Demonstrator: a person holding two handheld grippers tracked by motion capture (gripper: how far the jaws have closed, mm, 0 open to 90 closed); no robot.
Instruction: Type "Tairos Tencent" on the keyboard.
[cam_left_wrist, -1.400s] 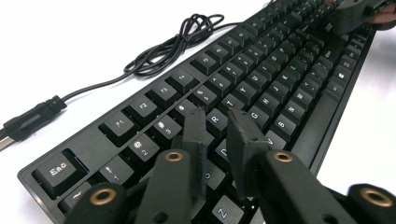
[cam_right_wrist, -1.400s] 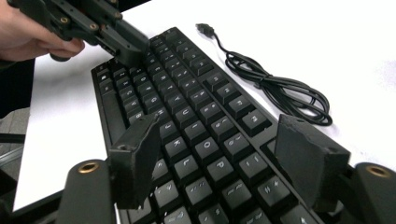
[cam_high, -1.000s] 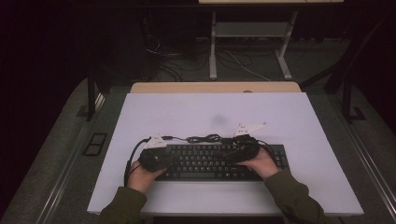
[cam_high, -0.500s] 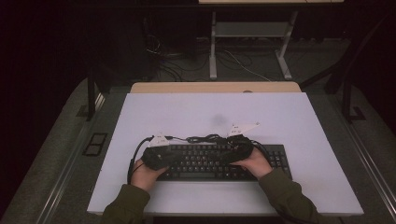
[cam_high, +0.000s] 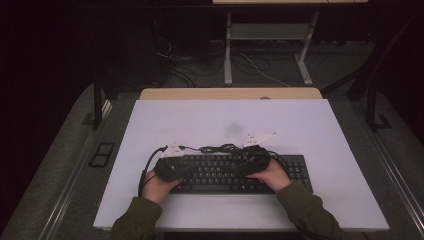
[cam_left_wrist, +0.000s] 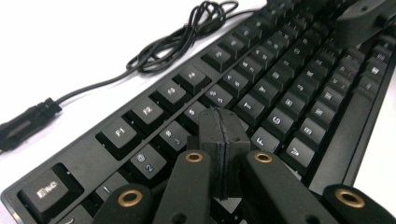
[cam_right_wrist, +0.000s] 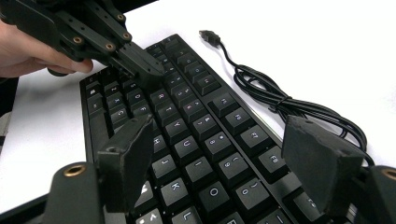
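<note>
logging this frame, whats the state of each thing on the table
keyboard: flat on the table, keys up
keyboard cable: unplugged, coiled in a loose bunch behind the keyboard, plug lying free
left gripper: jaws shut, empty, tips over the letter keys
right gripper: jaws open, empty, hovering above the keys

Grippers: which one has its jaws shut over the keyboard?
The left gripper: its two pads press flat together above the keyboard number row. The right gripper stands wide open, one pad at each side, nothing between them.
</note>
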